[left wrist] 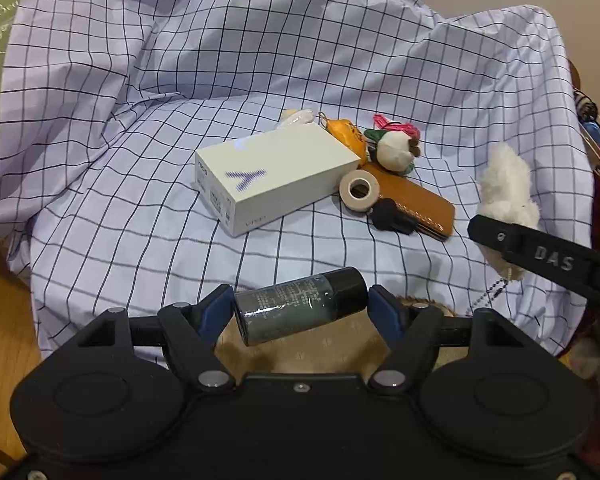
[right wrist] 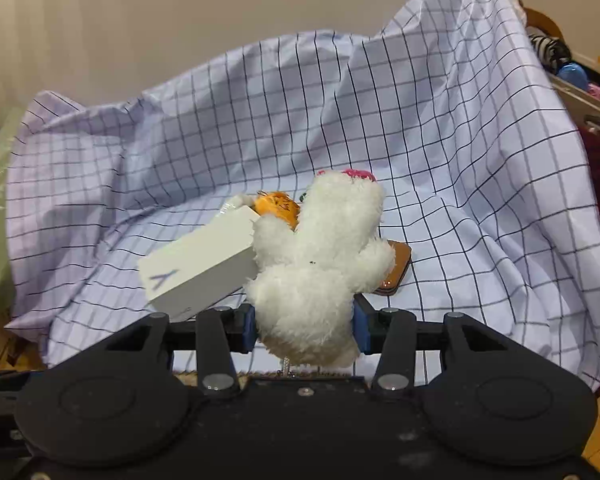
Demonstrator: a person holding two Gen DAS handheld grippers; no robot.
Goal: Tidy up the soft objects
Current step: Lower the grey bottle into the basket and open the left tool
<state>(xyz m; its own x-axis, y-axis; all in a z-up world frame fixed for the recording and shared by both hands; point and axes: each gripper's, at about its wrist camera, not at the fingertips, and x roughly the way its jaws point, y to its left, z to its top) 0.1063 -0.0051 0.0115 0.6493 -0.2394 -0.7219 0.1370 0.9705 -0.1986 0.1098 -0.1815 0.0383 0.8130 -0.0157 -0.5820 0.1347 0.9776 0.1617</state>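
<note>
Left gripper [left wrist: 301,312], bottom centre of the left wrist view: jaws clamped end to end on a small dark bottle [left wrist: 300,309], black cap toward the right pad, body lying sideways. Held across its length, likely so the round body can't roll out. It's a hard item, so probably being sorted away from the soft ones.

Right gripper [right wrist: 305,330], bottom centre of the right wrist view: blue pads pinched on the lower body of a white plush toy [right wrist: 320,264], fur bulging over both pads. Toy sits upright in the grip, limbs up, and a bead chain hangs below it. Grip low on the body keeps the floppy limbs clear of the pads. In the left view the same toy shows at the right edge, lifted off the cloth.

Outward: checked cloth [left wrist: 140,208] draped over everything and bunched high at the back, forming a shallow hollow. Pile at frame centre: white box [left wrist: 276,174] marked with an A, an orange plush [left wrist: 346,136] touching its far corner, and a round cream plush with pink strings [left wrist: 396,148] just right of that. A tape roll [left wrist: 359,191] stands on edge by the box's right end, leaning on a tan leather case [left wrist: 420,204], with a black key [left wrist: 392,216] at the case's near edge.

Judgement: sorting is underway, and two soft toys in the pile are not yet picked. Risk: the chain may snag on the cloth.
</note>
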